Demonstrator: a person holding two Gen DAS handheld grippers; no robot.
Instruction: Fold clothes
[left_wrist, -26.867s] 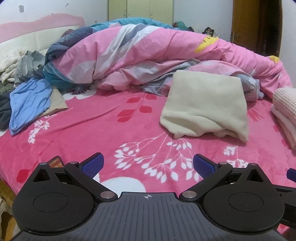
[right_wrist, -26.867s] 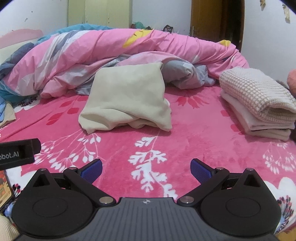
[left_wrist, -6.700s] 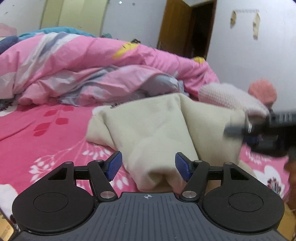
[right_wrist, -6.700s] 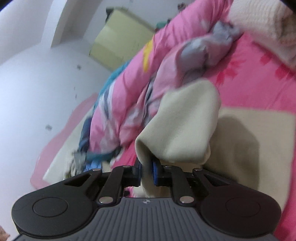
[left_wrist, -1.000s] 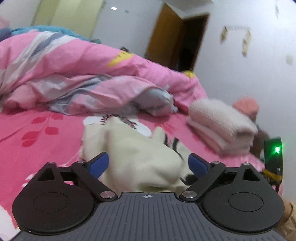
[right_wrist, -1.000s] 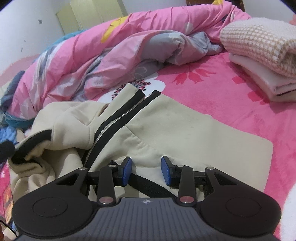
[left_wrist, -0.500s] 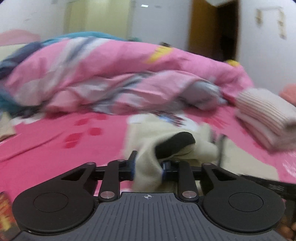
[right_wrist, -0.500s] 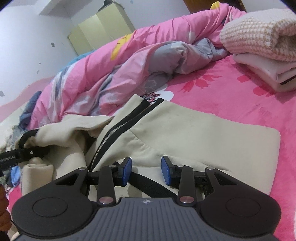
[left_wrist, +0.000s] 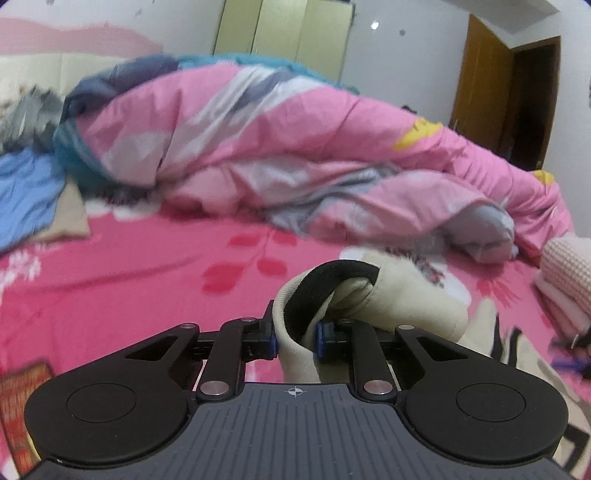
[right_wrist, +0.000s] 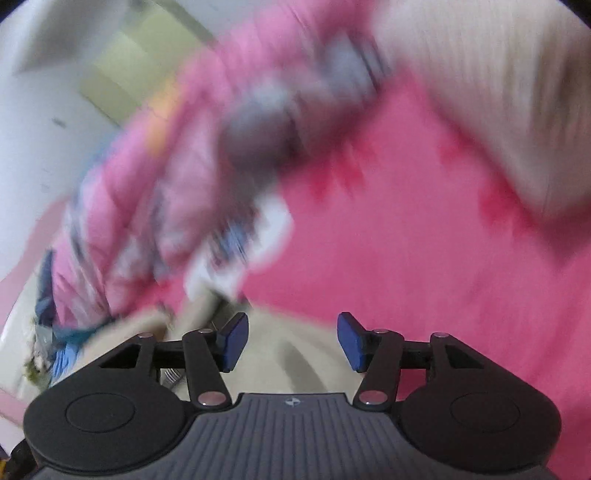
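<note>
A cream zip jacket with black trim lies crumpled on the pink bedsheet. My left gripper holds its sleeve cuff, black lining showing. The jaws are closing, and the blue pads pinch the cuff from both sides. The sleeve rises slightly off the bed. The right wrist view is heavily blurred by motion. My right gripper has its jaws opening. Its blue pads stand well apart, with cream fabric below them but nothing pinched.
A bunched pink duvet fills the far side of the bed. A stack of folded knitwear sits at the right edge, large and close in the right wrist view. Blue clothing lies at the left. A wooden door stands behind.
My left gripper went from wide open to clamped on the cuff and swung left. My right gripper let the jacket's black hem go, spread wider and swept quickly towards the folded stack.
</note>
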